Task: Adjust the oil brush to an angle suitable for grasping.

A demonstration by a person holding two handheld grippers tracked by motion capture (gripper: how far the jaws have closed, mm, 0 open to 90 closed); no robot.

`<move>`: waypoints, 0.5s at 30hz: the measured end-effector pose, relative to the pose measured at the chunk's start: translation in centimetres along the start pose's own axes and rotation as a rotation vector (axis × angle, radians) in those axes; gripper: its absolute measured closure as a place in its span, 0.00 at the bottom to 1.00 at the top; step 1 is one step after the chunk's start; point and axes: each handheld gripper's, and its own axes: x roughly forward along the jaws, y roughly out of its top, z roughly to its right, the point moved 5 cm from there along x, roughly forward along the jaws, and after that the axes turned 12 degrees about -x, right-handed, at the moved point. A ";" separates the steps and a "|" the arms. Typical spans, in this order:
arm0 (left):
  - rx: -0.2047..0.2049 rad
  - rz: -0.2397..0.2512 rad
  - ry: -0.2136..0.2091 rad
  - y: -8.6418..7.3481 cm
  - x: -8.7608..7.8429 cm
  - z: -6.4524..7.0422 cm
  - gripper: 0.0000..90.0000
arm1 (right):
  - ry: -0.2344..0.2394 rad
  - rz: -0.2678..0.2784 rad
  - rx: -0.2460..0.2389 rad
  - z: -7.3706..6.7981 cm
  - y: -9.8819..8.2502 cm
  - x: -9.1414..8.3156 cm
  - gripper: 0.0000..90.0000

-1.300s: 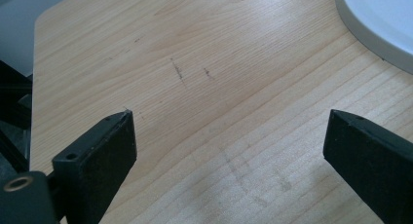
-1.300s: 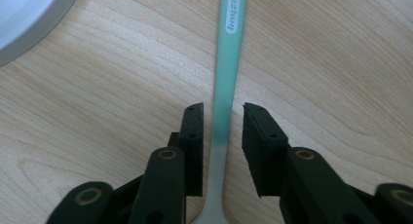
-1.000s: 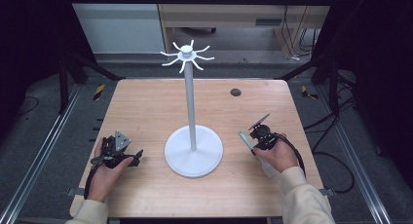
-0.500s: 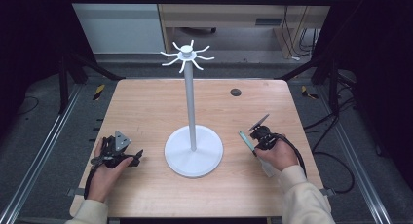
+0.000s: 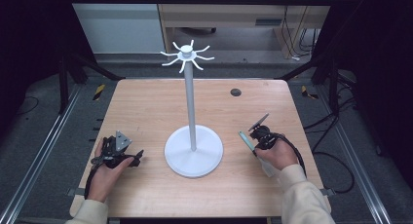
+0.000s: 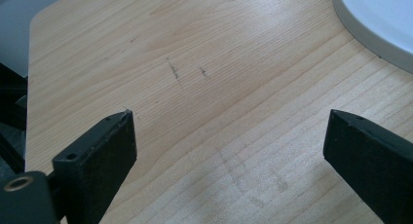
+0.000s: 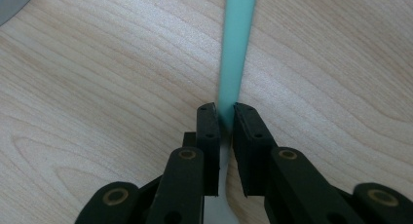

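Since a second ago, only the right gripper's (image 7: pixel 225 118) jaws have been closing, pinching the green strip (image 7: pixel 236 48) for lifting; the left gripper (image 6: pixel 229 136) is held wide open, empty.

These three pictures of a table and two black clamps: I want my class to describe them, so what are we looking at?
A person sits at a wooden table holding a hand-held gripper in each hand. One camera looks down from above; the others ride on each gripper. A white stand with hooks on top sits mid-table. The left gripper has wide-open jaws over bare wood. The right gripper has just been closing its jaws on a thin pale-green strip, now pinched between them.
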 end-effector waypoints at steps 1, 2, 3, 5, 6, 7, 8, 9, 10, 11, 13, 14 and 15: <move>0.000 0.000 0.000 0.0 0.0 0.0 0.05 | 0.001 0.001 0.003 0.0 0.0 0.0 0.90; 0.000 0.000 0.000 0.0 0.0 0.0 0.05 | 0.002 0.000 0.005 0.0 0.0 0.0 0.90; 0.000 0.000 0.000 0.0 0.0 0.0 0.05 | 0.002 0.000 0.005 0.0 0.0 0.0 0.90; 0.000 -0.001 0.000 0.0 0.0 0.0 0.05 | 0.003 -0.001 0.004 0.0 0.0 0.1 0.90; 0.001 -0.001 0.001 0.0 0.0 0.0 0.05 | 0.007 0.000 0.003 0.0 0.0 0.0 0.90; 0.002 -0.001 0.001 0.0 0.0 0.0 0.05 | 0.008 -0.002 0.002 0.1 0.0 0.0 0.90; 0.002 -0.001 0.000 0.0 0.0 0.0 0.05 | 0.009 -0.004 0.009 0.0 0.0 0.1 0.90; 0.002 -0.002 0.001 0.0 0.0 0.0 0.05 | 0.007 -0.004 0.009 0.1 0.1 0.1 0.90; 0.002 -0.002 0.001 0.0 0.0 0.0 0.05 | 0.007 -0.005 0.009 0.1 0.1 0.1 0.90; 0.002 -0.001 0.001 0.0 0.0 0.0 0.05 | 0.008 -0.004 0.009 0.1 0.1 0.1 0.90; 0.004 0.000 0.002 0.0 0.0 0.0 0.05 | 0.009 -0.005 0.009 0.1 0.1 0.1 0.90; 0.004 0.001 0.001 0.0 0.0 0.0 0.05 | 0.009 -0.005 0.007 0.1 0.1 0.1 0.90; 0.003 0.001 0.001 0.0 0.0 0.0 0.05 | 0.010 -0.004 0.008 0.1 0.1 0.1 0.90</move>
